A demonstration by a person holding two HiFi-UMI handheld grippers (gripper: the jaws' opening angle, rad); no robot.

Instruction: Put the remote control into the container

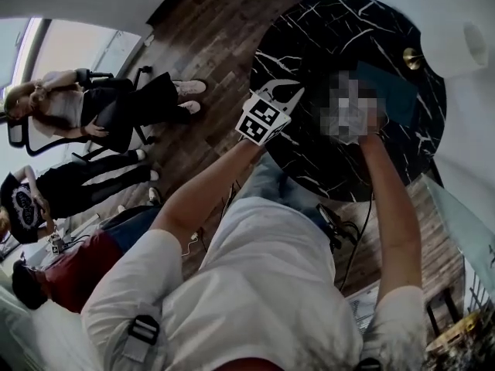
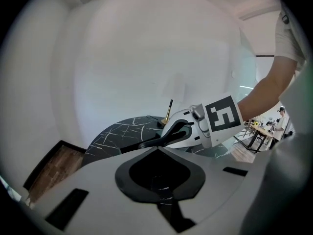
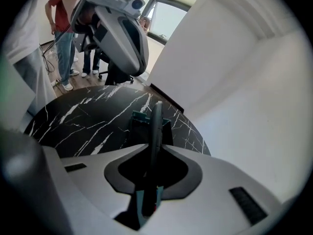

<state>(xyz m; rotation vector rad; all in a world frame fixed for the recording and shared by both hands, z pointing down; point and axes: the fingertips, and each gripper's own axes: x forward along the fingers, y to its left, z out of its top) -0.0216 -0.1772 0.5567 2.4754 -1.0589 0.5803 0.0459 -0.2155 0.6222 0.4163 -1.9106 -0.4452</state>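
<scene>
The remote (image 3: 155,126) is not yet in the container (image 3: 138,123). The right gripper (image 3: 154,151) holds it, jaws closed narrowly on its two flat sides, so the slim dark body stands edge-on and juts past the jaw tips. It is in the air above the table (image 3: 88,121) and lines up with the teal container beyond, which sits on the marble. I judge the pick-up done; the carry, the lowering into the box and the release are left. The left gripper (image 2: 156,151) carries nothing: its jaws meet at the tips, and only dark tabletop shows through the gap behind them. It hangs high and to one side of the right gripper, clear of the line to the container. As for room, the container stands toward the far side of the round top, with the rim and a white wall close behind it, so there is little space to overshoot. The marble on the near side is bare and gives an open approach. A gold stand (image 1: 412,58) sits near the rim beside the container, apart from it, and could be clipped by a wide swing. The remote hides the middle of the container, so I cannot tell what, if anything, is inside. Seated people (image 1: 85,107) are well away on the wood floor (image 1: 209,29).
</scene>
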